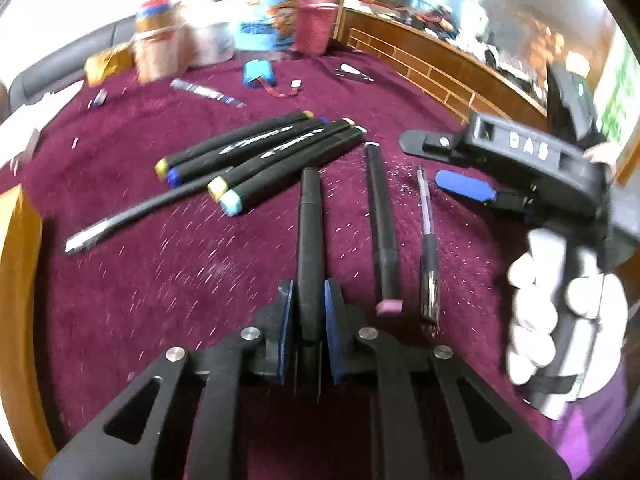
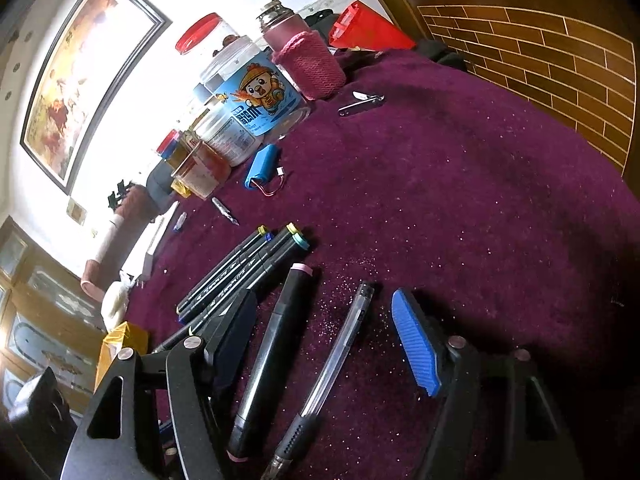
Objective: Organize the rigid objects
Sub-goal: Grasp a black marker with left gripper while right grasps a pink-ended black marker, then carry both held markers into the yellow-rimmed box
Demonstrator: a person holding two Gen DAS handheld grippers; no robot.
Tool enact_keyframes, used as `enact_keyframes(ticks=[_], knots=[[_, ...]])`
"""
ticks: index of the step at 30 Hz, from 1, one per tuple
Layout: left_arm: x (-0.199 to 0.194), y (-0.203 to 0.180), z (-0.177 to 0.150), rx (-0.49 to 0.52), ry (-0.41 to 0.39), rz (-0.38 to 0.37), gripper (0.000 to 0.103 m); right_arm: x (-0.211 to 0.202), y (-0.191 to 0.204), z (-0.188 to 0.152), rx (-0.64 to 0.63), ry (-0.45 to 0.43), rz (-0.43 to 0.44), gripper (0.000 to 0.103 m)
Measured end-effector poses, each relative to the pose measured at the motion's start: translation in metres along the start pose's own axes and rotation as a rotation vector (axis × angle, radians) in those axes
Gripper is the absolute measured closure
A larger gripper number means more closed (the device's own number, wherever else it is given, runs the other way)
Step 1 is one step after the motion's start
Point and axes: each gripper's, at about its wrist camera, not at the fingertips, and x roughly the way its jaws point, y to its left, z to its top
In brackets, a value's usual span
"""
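Note:
On the purple cloth (image 1: 160, 300) lies a black marker (image 1: 310, 216), and my left gripper (image 1: 309, 300) is shut on its near end, blue pads against both sides. To its right lie a pink-capped black marker (image 1: 382, 232) and a clear gel pen (image 1: 426, 240). A bundle of several black markers (image 1: 260, 156) with coloured caps lies beyond, and a thin black pen (image 1: 148, 208) to the left. My right gripper (image 2: 324, 300) stands open over the pink-capped marker (image 2: 276, 352) and the gel pen (image 2: 340, 356), touching neither. A white-gloved hand (image 1: 560, 312) holds it.
Along the far side of the cloth stand plastic jars (image 2: 256, 108) and a bottle in a pink knitted sleeve (image 2: 308, 60). A blue battery pack (image 2: 262, 166) and a nail clipper (image 2: 362, 103) lie in front of them. A wooden rail (image 1: 440, 76) borders the far right, and a yellow box (image 2: 120, 344) sits at the left.

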Motion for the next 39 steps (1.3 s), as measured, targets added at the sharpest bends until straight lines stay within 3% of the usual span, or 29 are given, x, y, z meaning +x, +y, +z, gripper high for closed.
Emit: enact_keyframes(ticks=[6,9,12,15,17,22,27,30,33,36,38,39], knots=[[-0.027,0.034,-0.020,-0.143,0.008,-0.063,0.091,0.000,0.002,-0.002,-0.023,-0.006,-0.015,0.038],[-0.036,0.041,-0.031,-0.181,0.013,-0.056,0.091,0.000,0.003,-0.002,-0.029,-0.008,-0.020,0.038],[-0.028,0.045,-0.030,-0.255,0.030,-0.040,0.079,0.002,0.006,-0.003,-0.048,-0.013,-0.040,0.038],[-0.019,0.026,-0.023,-0.161,-0.005,0.014,0.078,0.003,0.011,-0.003,-0.068,-0.011,-0.075,0.038],[-0.017,0.021,-0.022,-0.109,-0.022,0.020,0.090,-0.003,0.016,-0.003,-0.082,-0.024,-0.138,0.038],[-0.031,0.061,-0.033,-0.270,0.002,-0.170,0.091,-0.031,0.052,-0.011,-0.217,-0.052,-0.140,0.038],[-0.048,0.069,-0.039,-0.307,-0.040,-0.239,0.091,-0.008,0.075,-0.016,-0.273,0.039,-0.174,0.038],[-0.065,0.066,-0.040,-0.292,-0.078,-0.261,0.091,0.017,0.084,-0.025,-0.316,0.092,-0.245,0.038],[-0.071,0.068,-0.040,-0.269,-0.084,-0.227,0.091,0.035,0.089,-0.034,-0.336,0.139,-0.289,0.041],[-0.058,0.072,-0.041,-0.300,-0.045,-0.183,0.082,0.043,0.098,-0.040,-0.401,0.123,-0.368,0.046],[-0.044,0.067,-0.037,-0.288,-0.015,-0.147,0.059,0.046,0.103,-0.043,-0.433,0.107,-0.398,0.052],[-0.033,0.061,-0.032,-0.279,0.001,-0.117,0.054,0.046,0.105,-0.045,-0.444,0.101,-0.387,0.061]])
